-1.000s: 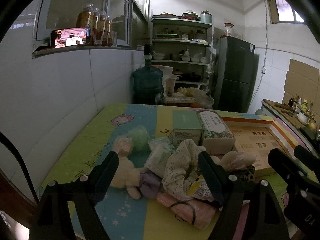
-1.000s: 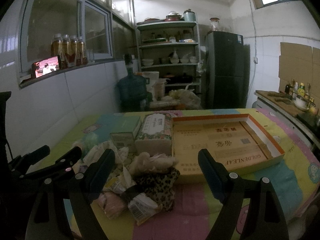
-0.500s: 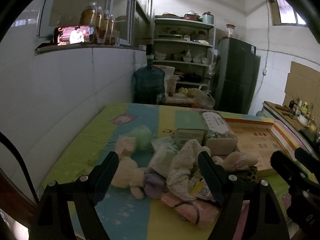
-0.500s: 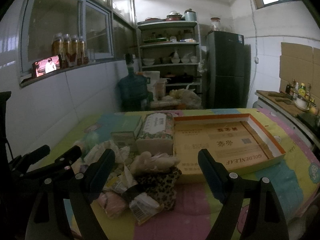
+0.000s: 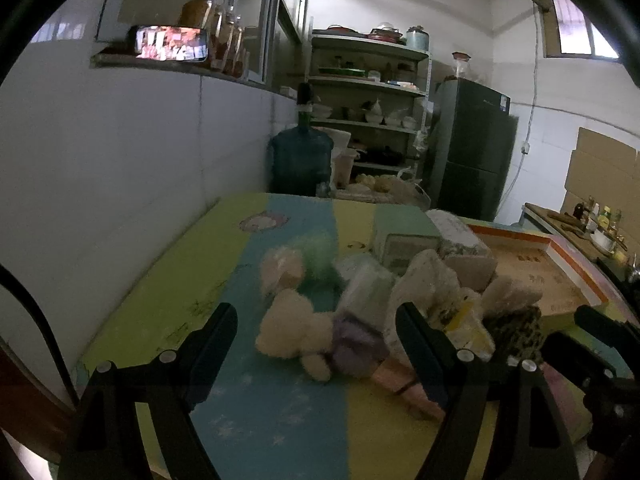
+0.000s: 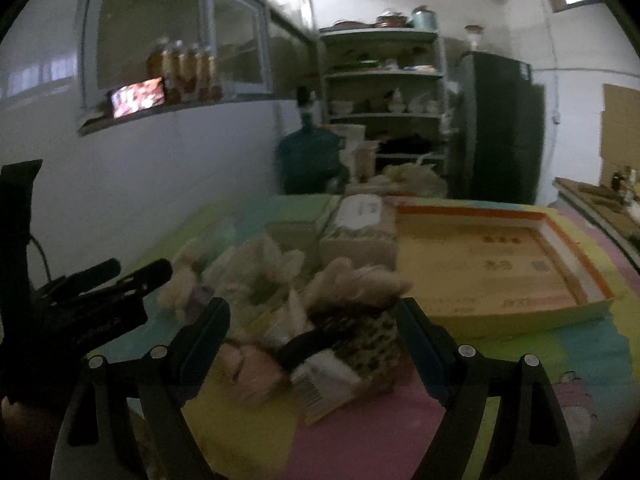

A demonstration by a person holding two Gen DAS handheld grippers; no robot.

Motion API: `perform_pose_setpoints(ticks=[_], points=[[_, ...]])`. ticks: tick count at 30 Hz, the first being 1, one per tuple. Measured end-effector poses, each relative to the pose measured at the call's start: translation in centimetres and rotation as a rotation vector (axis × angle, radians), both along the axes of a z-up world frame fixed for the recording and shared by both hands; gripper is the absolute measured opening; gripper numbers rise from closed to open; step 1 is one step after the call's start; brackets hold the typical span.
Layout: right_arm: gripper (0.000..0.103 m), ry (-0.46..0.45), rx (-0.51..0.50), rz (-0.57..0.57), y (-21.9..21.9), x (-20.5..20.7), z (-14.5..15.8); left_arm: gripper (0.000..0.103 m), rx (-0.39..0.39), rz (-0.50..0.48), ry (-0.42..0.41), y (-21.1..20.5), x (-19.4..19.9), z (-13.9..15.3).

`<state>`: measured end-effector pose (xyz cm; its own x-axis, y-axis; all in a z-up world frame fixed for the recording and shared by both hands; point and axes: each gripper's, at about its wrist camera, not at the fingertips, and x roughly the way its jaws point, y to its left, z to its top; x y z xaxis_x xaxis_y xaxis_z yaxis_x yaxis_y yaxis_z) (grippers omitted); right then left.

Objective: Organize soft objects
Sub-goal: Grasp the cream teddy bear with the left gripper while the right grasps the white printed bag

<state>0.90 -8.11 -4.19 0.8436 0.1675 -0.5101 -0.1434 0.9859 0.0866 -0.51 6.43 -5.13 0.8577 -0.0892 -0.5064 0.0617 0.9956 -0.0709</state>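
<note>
A heap of soft things lies on the striped foam mat [image 5: 280,408], ahead of both tongs. In the left wrist view the cream plush toy [image 5: 294,330] lies on its side, its long axis running across the view, the round head toward the left finger and the purple-clad lower half [image 5: 356,346] toward the right finger. Just past it sit a pale fluffy puff [image 5: 280,268] and a green fluffy one [image 5: 320,256], touching each other.

The left gripper [image 5: 316,334] is spread wide, both black fingers apart with nothing between them; the plush toy sits in the gap further ahead, and I cannot tell whether the right finger touches the pink fabric roll [image 5: 404,384] beside it. The right gripper [image 6: 312,330] is likewise wide open and grips nothing; between its fingers, a little ahead, lie the leopard-print cloth [image 6: 360,338] with a black band across it, a crinkly packet with a barcode [image 6: 320,388] and the pink roll [image 6: 248,372].

Behind the leopard cloth rests a beige furry piece [image 6: 356,280], and to its left a floral fabric bundle [image 6: 256,276] (much of this is blurred). Two rectangular tissue packs [image 6: 360,228] stand beyond the heap. Ahead and to the right of the right gripper lies a shallow cardboard tray [image 6: 500,316] with orange rims, its long side running across the view, touching the tissue packs at its left edge.
</note>
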Motion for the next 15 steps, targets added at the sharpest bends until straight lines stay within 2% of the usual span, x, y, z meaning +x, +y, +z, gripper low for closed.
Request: perform_pose_setpoints(ticks=[8, 15], points=[[0.086, 0.075, -0.033, 0.096, 0.6, 1.3, -2.4, 0.082, -0.008, -0.008, -0.009, 2.2, 0.2, -1.0], [0.084, 0.102, -0.048, 0.112, -0.2, 2.3, -3.3, 0.082, -0.013, -0.011, 0.065, 2.6, 2.8, -2.7]])
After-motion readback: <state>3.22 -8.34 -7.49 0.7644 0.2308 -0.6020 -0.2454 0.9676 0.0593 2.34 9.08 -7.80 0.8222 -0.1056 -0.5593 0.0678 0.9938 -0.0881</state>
